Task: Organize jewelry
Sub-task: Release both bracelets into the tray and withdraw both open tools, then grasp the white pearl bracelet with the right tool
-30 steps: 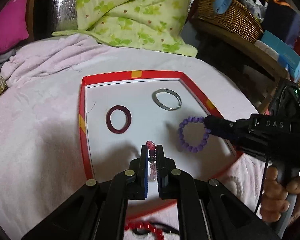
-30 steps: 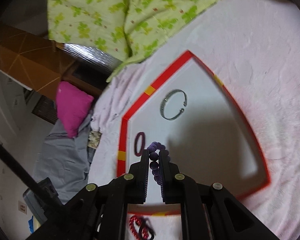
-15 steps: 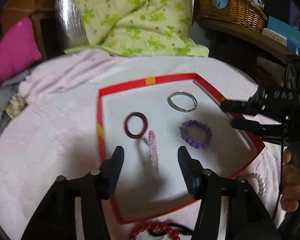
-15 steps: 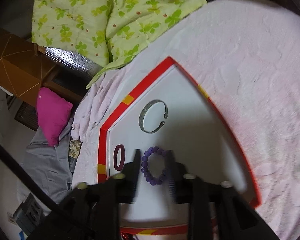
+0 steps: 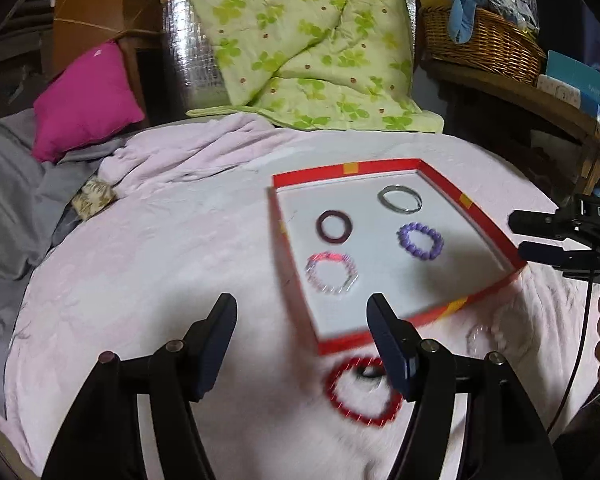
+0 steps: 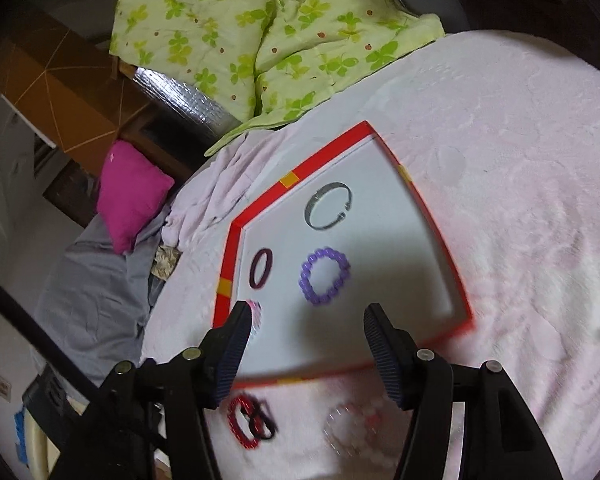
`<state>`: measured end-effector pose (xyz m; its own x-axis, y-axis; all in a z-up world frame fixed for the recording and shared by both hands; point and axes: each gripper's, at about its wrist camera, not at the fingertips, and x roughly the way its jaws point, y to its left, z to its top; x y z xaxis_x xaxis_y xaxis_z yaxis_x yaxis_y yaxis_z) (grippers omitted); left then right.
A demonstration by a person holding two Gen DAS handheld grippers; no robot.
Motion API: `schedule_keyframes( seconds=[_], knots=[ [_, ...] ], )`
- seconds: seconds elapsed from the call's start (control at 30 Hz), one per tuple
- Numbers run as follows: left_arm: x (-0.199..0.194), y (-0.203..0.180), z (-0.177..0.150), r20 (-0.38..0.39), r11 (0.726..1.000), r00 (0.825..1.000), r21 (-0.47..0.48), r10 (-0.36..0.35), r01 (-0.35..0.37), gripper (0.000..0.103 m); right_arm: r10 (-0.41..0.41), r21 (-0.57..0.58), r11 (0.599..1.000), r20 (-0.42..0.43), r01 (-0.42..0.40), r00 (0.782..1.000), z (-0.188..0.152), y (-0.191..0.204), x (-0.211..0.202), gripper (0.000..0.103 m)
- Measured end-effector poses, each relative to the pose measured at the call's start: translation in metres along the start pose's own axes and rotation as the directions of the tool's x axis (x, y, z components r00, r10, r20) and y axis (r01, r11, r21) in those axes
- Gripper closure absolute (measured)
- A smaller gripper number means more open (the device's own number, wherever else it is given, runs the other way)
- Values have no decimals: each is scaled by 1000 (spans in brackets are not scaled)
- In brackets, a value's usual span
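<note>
A red-rimmed white tray (image 5: 484,232) (image 6: 260,204) lies on the pink blanket. In it lie a silver bangle (image 5: 400,198) (image 6: 327,206), a dark maroon ring bracelet (image 5: 334,227) (image 6: 260,269), a purple bead bracelet (image 5: 420,241) (image 6: 325,276) and a pale pink bead bracelet (image 5: 331,273) (image 6: 255,312). A red bead bracelet (image 5: 362,392) (image 6: 240,422) with a dark band and a pale bead bracelet (image 6: 354,426) lie on the blanket in front of the tray. My left gripper (image 5: 302,338) is open and empty, pulled back from the tray. My right gripper (image 6: 306,344) is open and empty over the tray's near edge.
A green leaf-print quilt (image 5: 308,48) and a magenta pillow (image 5: 84,100) lie at the back. A wicker basket (image 5: 480,40) and boxes stand on a shelf at the back right. Grey cloth (image 5: 8,208) lies to the left.
Both grippers opened and let go: the pink bead bracelet and the purple bead bracelet now lie flat in the tray. Both grippers drew back towards the near side.
</note>
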<state>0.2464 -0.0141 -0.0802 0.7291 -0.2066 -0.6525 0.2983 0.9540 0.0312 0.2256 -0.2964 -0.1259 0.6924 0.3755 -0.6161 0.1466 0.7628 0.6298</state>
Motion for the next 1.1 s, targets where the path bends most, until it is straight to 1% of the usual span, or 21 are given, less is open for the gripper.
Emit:
schedule_keyframes(
  seconds=[0.07, 0.2, 0.33, 0.43, 0.5, 0.53, 0.6, 0.7, 0.8, 0.93, 1.1],
  knots=[
    [-7, 8, -11, -13, 1000, 1000, -19, -1, 1, 35, -6, -3, 1000, -1, 6, 1000, -5, -4, -6, 41],
    [-16, 17, -32, -53, 1000, 999, -25, 1, -2, 34, -20, -15, 1000, -3, 20, 1000, -18, -10, -21, 41],
    [-17, 13, -49, -105, 1000, 994, -12, -20, 18, 34, -3, 14, 1000, -32, 3, 999, -36, -18, -31, 41],
    [-12, 5, -54, -135, 999, 990, 27, -31, 35, 34, 3, 22, 1000, -64, -1, 998, -47, -21, -29, 41],
    [-8, 3, -56, -150, 999, 988, 47, -19, 26, 34, 3, 27, 1000, -95, 0, 995, -52, -23, -25, 42],
    [-3, 2, -57, -165, 998, 986, 53, -9, 18, 34, -13, 29, 999, -104, 16, 995, -53, -23, -22, 42],
    [4, 4, -58, -192, 999, 981, 45, -5, 13, 34, -28, 37, 999, -111, 33, 993, -53, -25, -18, 42],
    [15, 7, -58, -227, 1000, 974, 23, -6, 12, 34, -5, 70, 997, -120, 13, 993, -50, -28, -14, 42],
    [21, 8, -57, -242, 1000, 970, 15, -6, 10, 34, 7, 87, 996, -146, 5, 989, -50, -27, -8, 42],
    [23, -1, -57, -241, 999, 970, 37, -15, 24, 34, 16, 111, 994, -174, 3, 985, -50, -29, -4, 42],
    [19, -16, -54, -228, 995, 971, 59, -71, 86, 34, -6, 144, 989, -139, 26, 990, -43, -43, -15, 42]
  ],
)
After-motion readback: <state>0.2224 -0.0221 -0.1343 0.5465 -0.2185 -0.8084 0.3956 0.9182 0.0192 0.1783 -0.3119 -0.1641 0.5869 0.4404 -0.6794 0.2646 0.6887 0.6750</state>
